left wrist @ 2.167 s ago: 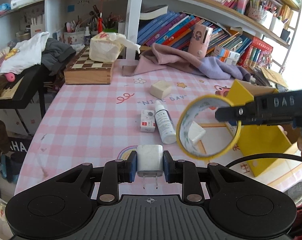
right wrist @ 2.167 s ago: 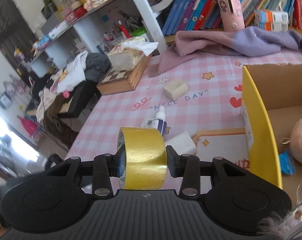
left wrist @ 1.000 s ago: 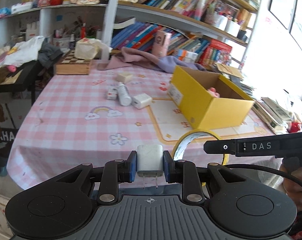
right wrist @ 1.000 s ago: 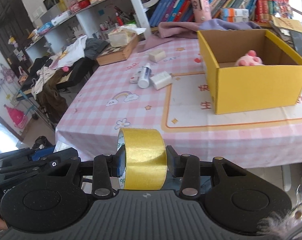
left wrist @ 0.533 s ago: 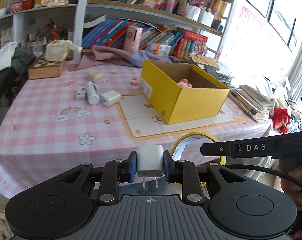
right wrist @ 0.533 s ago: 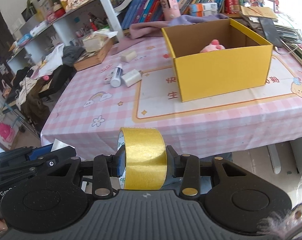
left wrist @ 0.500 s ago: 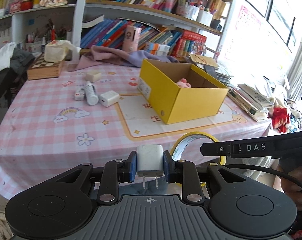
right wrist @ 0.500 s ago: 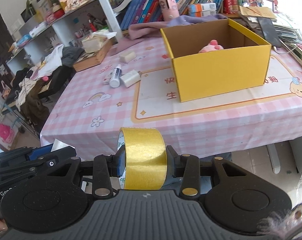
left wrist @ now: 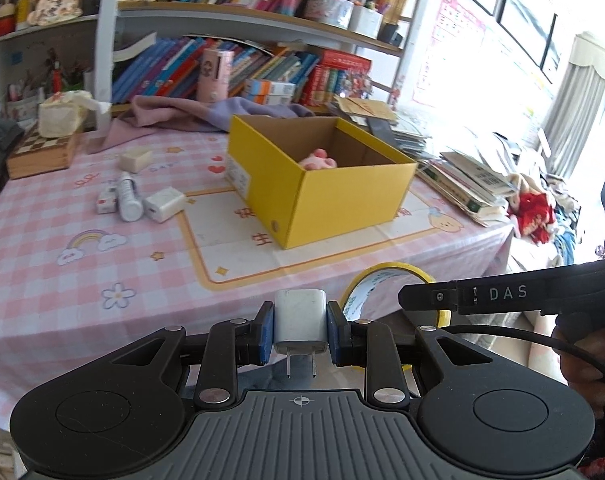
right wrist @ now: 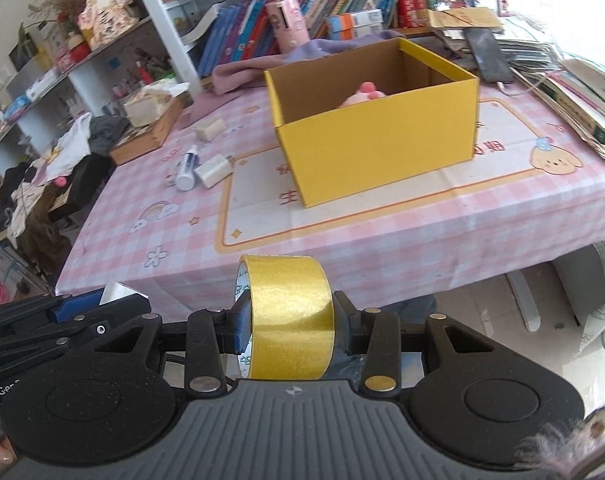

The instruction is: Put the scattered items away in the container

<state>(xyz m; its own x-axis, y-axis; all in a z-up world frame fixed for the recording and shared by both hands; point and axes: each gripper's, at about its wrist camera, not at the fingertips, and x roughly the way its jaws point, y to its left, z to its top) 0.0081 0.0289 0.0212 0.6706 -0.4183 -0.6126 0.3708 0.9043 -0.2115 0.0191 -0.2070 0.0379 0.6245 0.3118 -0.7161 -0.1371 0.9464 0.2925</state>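
**Left wrist view: both grippers loaded, box not yet reached**

Left wrist view shows the left gripper (left wrist: 301, 334) clenched on a white charger (left wrist: 300, 320), its pads pressing the two flat sides while the metal prongs hang down toward the camera. The charger looks light, hard and smooth, so the flat-sided grip suits it; the prongs are the part to keep clear of the box wall. In the right wrist view the right gripper (right wrist: 288, 328) is grasping a roll of yellow tape (right wrist: 288, 316), pinched across its width with the ring standing on edge. The roll is stiff and fairly light, but its glossy outer face could slip, and if dropped on edge it would likely roll.

Both grippers hang off the near edge of the table (right wrist: 402, 236), well short of the yellow box (right wrist: 376, 128), which stands open on the pink checked cloth with a pink soft toy (right wrist: 362, 96) already inside. Left on the cloth beside the box are a second white charger (left wrist: 164, 204), a small white bottle (left wrist: 128, 196) lying on its side, a little red-and-white packet (left wrist: 106, 202) and a pale block (left wrist: 136, 159) further back.

The step in hand looks like carrying both items over the open box. Each should be lowered in before letting go.
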